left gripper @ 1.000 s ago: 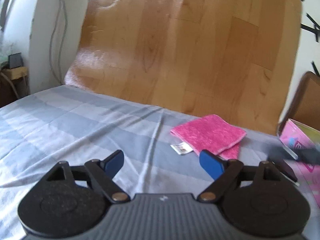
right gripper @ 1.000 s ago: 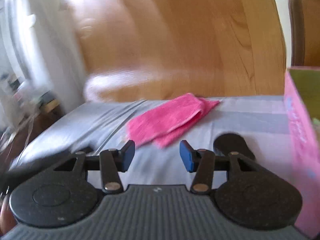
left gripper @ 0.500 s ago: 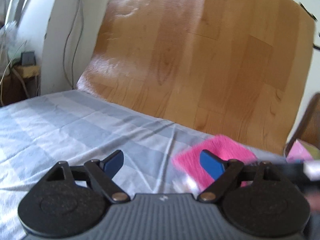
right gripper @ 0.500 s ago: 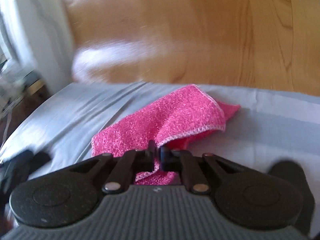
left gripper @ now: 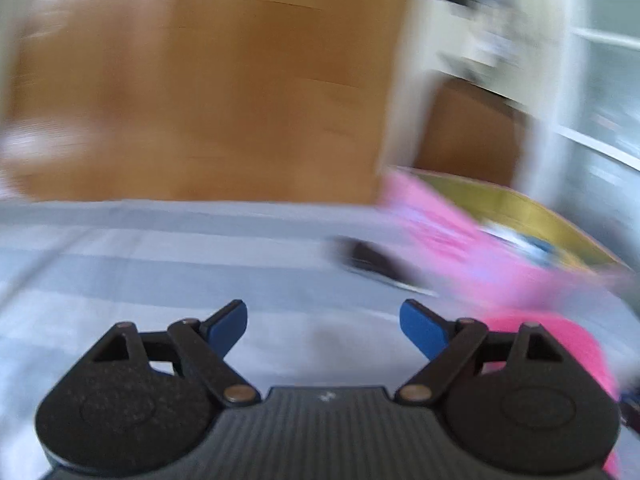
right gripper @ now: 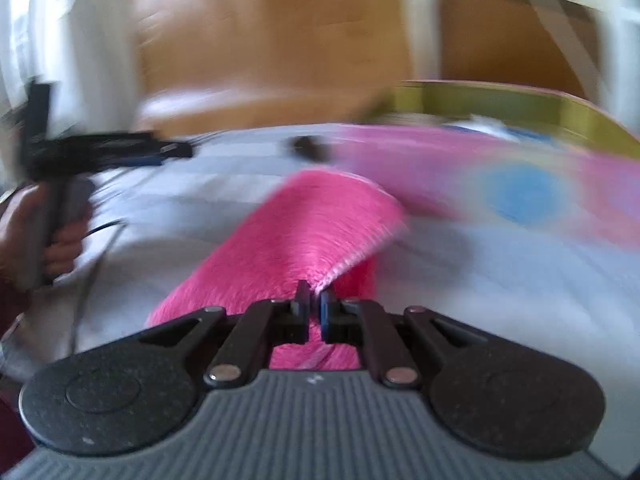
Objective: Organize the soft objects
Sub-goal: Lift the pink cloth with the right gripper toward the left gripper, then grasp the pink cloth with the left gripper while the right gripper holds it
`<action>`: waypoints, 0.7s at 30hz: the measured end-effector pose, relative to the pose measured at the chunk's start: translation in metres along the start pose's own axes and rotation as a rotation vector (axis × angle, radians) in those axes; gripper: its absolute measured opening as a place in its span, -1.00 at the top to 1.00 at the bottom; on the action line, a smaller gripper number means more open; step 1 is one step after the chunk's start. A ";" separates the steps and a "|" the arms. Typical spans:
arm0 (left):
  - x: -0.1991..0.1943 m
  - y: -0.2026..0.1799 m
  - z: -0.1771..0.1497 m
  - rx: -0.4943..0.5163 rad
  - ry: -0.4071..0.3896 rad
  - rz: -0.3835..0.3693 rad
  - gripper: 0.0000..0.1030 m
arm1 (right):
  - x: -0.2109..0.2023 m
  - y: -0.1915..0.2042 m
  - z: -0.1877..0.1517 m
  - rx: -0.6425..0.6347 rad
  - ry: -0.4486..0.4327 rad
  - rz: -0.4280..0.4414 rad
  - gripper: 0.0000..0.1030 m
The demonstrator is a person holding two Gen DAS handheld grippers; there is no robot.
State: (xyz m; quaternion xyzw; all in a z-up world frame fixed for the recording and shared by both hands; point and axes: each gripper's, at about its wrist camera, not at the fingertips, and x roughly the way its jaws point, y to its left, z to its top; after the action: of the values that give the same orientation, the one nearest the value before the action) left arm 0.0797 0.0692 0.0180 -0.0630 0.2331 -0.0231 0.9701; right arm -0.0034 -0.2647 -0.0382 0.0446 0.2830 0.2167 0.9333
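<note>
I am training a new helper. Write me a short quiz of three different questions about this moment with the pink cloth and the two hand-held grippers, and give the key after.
1. True or false: the left hand-held gripper is shut on the pink cloth.
2. Multiple choice: what lies beyond the cloth in the right wrist view? A) a pink box with a yellow-green inside B) a glass bowl C) a wooden tray
3. Fill in: the right hand-held gripper grips the cloth over the striped ____.

Key: 1. false, it is open and holds nothing; the right one is shut on the cloth. 2. A. 3. bedsheet.
</note>
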 end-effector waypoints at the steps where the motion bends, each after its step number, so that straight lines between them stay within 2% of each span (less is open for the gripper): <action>1: -0.003 -0.018 -0.002 0.025 0.021 -0.065 -0.68 | -0.012 -0.009 -0.009 0.043 -0.021 -0.045 0.83; 3: -0.008 -0.062 -0.006 0.096 0.065 -0.210 -0.67 | -0.028 -0.015 -0.021 0.074 -0.063 -0.138 0.67; 4: -0.010 -0.087 -0.009 0.139 0.089 -0.291 -0.67 | -0.032 -0.016 -0.024 0.074 -0.080 -0.182 0.33; 5: -0.012 -0.108 -0.011 0.173 0.108 -0.351 -0.67 | -0.037 -0.017 -0.026 0.073 -0.093 -0.212 -0.22; 6: -0.013 -0.129 -0.013 0.207 0.132 -0.408 -0.67 | -0.043 -0.018 -0.029 0.071 -0.118 -0.228 -0.41; 7: -0.014 -0.148 -0.015 0.238 0.157 -0.455 -0.67 | -0.051 -0.017 -0.031 0.064 -0.152 -0.229 -0.55; 8: -0.015 -0.167 -0.017 0.267 0.182 -0.493 -0.67 | -0.057 -0.016 -0.033 0.049 -0.170 -0.211 -0.61; 10: -0.015 -0.195 -0.022 0.325 0.233 -0.522 -0.67 | -0.064 -0.010 -0.033 -0.008 -0.178 -0.162 -0.72; 13: -0.013 -0.214 -0.027 0.350 0.279 -0.497 -0.71 | -0.057 0.006 -0.039 -0.127 -0.156 -0.117 -0.73; 15: -0.011 -0.214 -0.028 0.349 0.303 -0.442 -0.71 | -0.044 0.014 -0.039 -0.178 -0.127 -0.097 -0.73; 16: -0.011 -0.214 -0.030 0.351 0.314 -0.418 -0.63 | -0.039 0.016 -0.040 -0.196 -0.116 -0.086 -0.73; 18: -0.010 -0.213 -0.034 0.343 0.344 -0.409 -0.30 | -0.027 0.019 -0.040 -0.215 -0.096 -0.059 -0.70; 19: -0.007 -0.210 -0.035 0.338 0.363 -0.416 -0.25 | -0.025 0.021 -0.040 -0.206 -0.087 -0.040 -0.56; 20: -0.004 -0.211 -0.039 0.337 0.391 -0.430 -0.20 | -0.024 0.022 -0.041 -0.186 -0.109 -0.022 -0.26; 21: 0.001 -0.211 -0.045 0.337 0.429 -0.455 -0.12 | -0.023 0.022 -0.041 -0.166 -0.122 0.001 -0.09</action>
State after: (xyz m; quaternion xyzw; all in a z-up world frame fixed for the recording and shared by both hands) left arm 0.0565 -0.1453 0.0061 0.0538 0.4046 -0.2892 0.8659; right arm -0.0509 -0.2565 -0.0566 -0.0195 0.2068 0.2369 0.9491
